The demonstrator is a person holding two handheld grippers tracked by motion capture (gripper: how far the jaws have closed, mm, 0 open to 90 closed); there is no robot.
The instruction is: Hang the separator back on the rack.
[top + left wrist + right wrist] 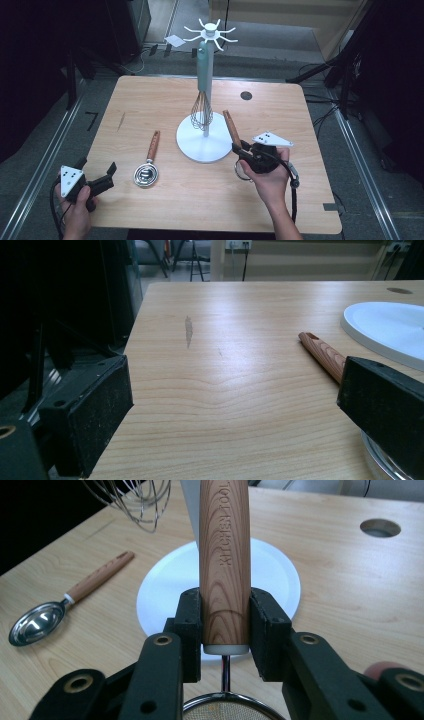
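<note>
R gripper (225, 630) was clamped on the wooden handle of a small strainer (231, 127), lifted off the bench (150, 95), mesh end hanging below the jaws, handle tip pointing toward the white rack (210, 34). Step looked like: carry it up to hang beside the whisk (202, 107). Next move prob. needs raising & lining the handle's end w/ a free hook. L gripper (235, 405) sat wide open, empty, near the scoop (146, 174). Light wood bench, grey floor, dark surroundings.
</note>
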